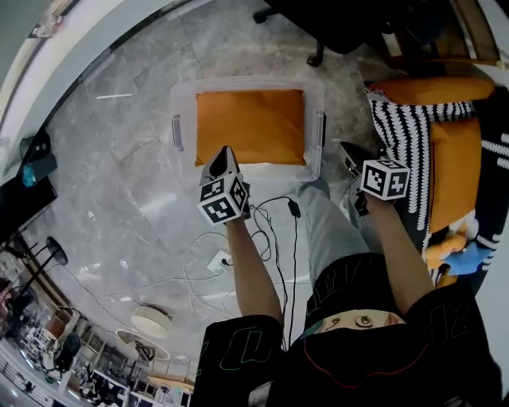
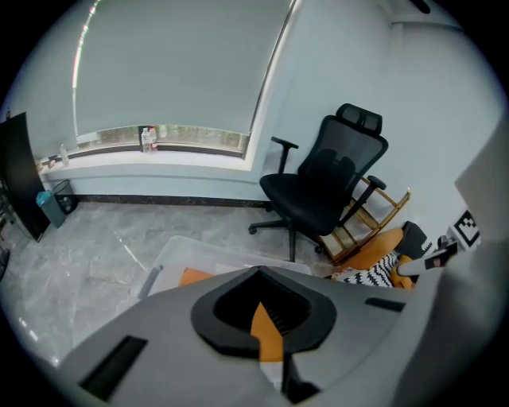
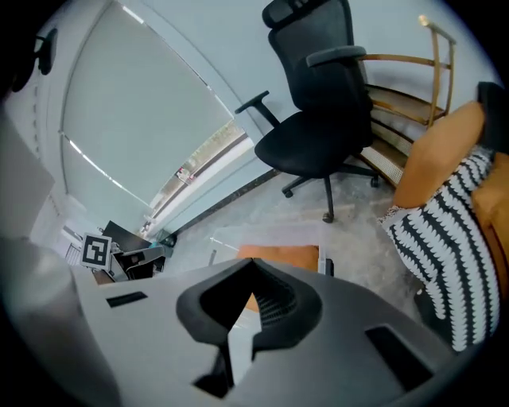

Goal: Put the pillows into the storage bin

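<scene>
A clear storage bin [image 1: 181, 95] stands on the grey floor with an orange pillow [image 1: 250, 125] lying flat inside it. My left gripper [image 1: 225, 153] hovers over the bin's near edge, shut and empty. My right gripper [image 1: 347, 149] hangs just right of the bin, also shut with nothing between its jaws. To the right lie a black-and-white striped pillow [image 1: 402, 127] and two more orange pillows [image 1: 429, 87] [image 1: 455, 179]. The left gripper view shows the bin [image 2: 171, 253] and its pillow [image 2: 194, 277] past the closed jaws. The right gripper view shows the bin [image 3: 262, 234] and the striped pillow [image 3: 437, 238].
A black office chair [image 1: 334, 24] stands beyond the bin, beside a wooden rack [image 3: 398, 87]. Cables and a power strip [image 1: 219, 261] lie on the floor near the person's legs. A long window sill [image 2: 159, 155] runs along the wall. Dark equipment [image 1: 24, 199] stands at the left.
</scene>
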`<action>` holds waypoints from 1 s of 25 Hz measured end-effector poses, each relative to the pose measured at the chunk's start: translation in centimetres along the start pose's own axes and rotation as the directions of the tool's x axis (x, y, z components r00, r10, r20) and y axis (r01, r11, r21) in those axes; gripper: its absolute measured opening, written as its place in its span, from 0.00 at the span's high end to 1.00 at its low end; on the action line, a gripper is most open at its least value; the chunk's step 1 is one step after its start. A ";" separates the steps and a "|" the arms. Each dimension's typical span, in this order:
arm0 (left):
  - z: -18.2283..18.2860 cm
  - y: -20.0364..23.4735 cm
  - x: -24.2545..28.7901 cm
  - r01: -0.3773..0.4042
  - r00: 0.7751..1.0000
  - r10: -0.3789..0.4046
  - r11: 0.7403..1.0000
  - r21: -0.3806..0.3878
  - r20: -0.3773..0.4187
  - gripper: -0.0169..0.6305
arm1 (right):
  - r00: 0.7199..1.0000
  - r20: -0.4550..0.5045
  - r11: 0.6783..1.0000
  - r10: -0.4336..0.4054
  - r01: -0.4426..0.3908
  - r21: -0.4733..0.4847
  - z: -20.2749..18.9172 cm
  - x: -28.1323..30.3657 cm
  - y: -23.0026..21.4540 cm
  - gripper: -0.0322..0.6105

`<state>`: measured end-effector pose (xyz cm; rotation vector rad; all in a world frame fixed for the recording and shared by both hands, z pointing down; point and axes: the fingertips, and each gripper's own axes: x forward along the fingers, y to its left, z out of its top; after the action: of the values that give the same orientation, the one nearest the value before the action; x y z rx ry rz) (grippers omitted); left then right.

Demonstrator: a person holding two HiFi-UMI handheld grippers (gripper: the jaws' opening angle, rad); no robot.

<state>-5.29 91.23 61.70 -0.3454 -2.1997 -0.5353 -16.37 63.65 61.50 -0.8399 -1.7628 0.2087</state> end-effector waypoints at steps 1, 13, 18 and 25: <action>0.8 -1.3 0.3 0.024 1.000 -0.024 1.000 0.015 0.003 0.98 | 1.000 0.021 1.000 0.002 -0.002 0.018 0.4 -0.6 -0.2 0.95; 6.0 -23.7 2.9 0.366 0.931 -0.352 0.888 0.279 -0.098 0.98 | 0.936 0.304 0.955 -0.178 0.091 0.281 2.8 -12.5 -9.0 0.95; 4.8 -33.4 3.3 0.486 0.874 -0.442 0.787 0.380 -0.201 0.98 | 0.856 0.416 0.902 -0.308 0.124 0.414 2.5 -18.6 -14.2 0.95; 1.2 -46.9 2.3 0.618 0.785 -0.524 0.619 0.484 -0.331 0.98 | 0.730 0.467 0.803 -0.499 0.187 0.566 -1.8 -28.0 -21.7 0.95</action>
<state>-27.01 51.11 50.72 0.7432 -2.1605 -0.1823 -20.53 29.65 52.14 -0.0260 -2.2826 0.6931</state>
